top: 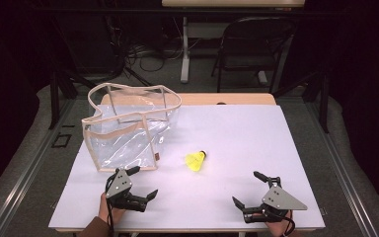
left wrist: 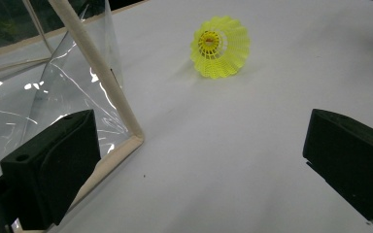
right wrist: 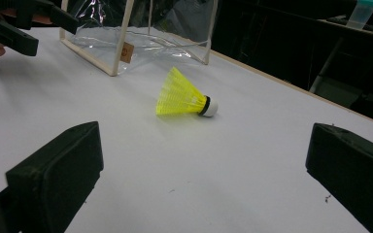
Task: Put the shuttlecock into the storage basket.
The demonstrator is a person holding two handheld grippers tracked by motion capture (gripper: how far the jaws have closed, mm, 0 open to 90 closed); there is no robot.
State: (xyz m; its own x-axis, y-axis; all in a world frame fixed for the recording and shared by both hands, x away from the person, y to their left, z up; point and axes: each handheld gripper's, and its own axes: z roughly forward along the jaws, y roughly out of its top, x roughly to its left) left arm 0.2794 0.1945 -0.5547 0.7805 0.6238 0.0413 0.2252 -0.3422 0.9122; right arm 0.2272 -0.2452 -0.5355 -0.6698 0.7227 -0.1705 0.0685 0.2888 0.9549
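Observation:
A yellow shuttlecock (top: 196,161) lies on its side near the middle of the white table (top: 246,128). To its left stands a clear plastic bag (top: 128,126) with beige trim, mouth upward. My left gripper (top: 144,181) is open just in front of the bag's near corner, with nothing between its fingers. My right gripper (top: 246,187) is open near the front right edge. In the left gripper view the shuttlecock (left wrist: 220,47) shows its open skirt beyond the jaws, the bag (left wrist: 34,92) at left. In the right gripper view the shuttlecock (right wrist: 184,94) lies ahead, cork end to the right, the bag (right wrist: 141,34) behind it.
A folding chair (top: 251,44) and a table leg (top: 184,49) stand on the dark floor beyond the table's far edge. A bottle with a teal cap (right wrist: 362,12) sits on a far surface. The left gripper (right wrist: 48,34) shows at the top left of the right gripper view.

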